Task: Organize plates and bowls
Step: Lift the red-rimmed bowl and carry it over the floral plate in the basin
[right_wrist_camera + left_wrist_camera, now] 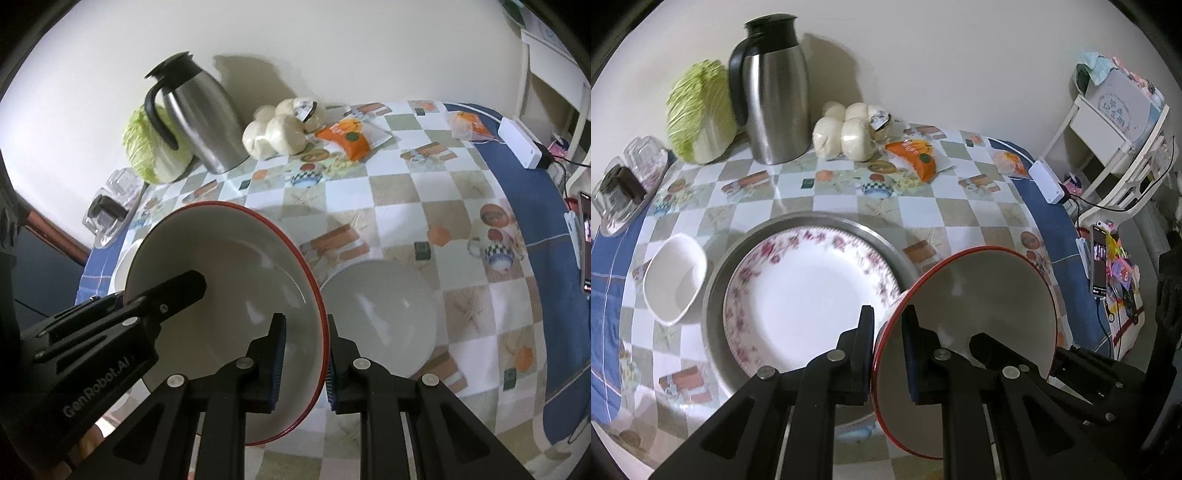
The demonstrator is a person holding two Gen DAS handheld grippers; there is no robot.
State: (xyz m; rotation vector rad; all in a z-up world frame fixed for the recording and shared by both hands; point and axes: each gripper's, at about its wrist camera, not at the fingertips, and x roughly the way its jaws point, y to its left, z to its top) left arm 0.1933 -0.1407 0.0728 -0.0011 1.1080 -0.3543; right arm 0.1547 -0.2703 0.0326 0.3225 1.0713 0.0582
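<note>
A large bowl [982, 295], white inside with a red outside and rim, hangs tilted above the table, held by both grippers. My left gripper [888, 326] is shut on its left rim, one pad inside and one outside. My right gripper [306, 334] is shut on the opposite rim of the bowl [229, 266]. Below left, a pink-flowered plate [809, 291] lies inside a round metal pan [798, 218]. A small white squarish bowl [674, 277] stands left of the pan. A plain white bowl [384, 317] sits on the table right of the held bowl.
At the back stand a steel thermos jug [775, 96], a cabbage [698, 110], bagged white buns [846, 133] and orange snack packets [918, 157]. Glass containers [624, 184] sit at the left edge, a white power strip [1049, 181] at the right edge.
</note>
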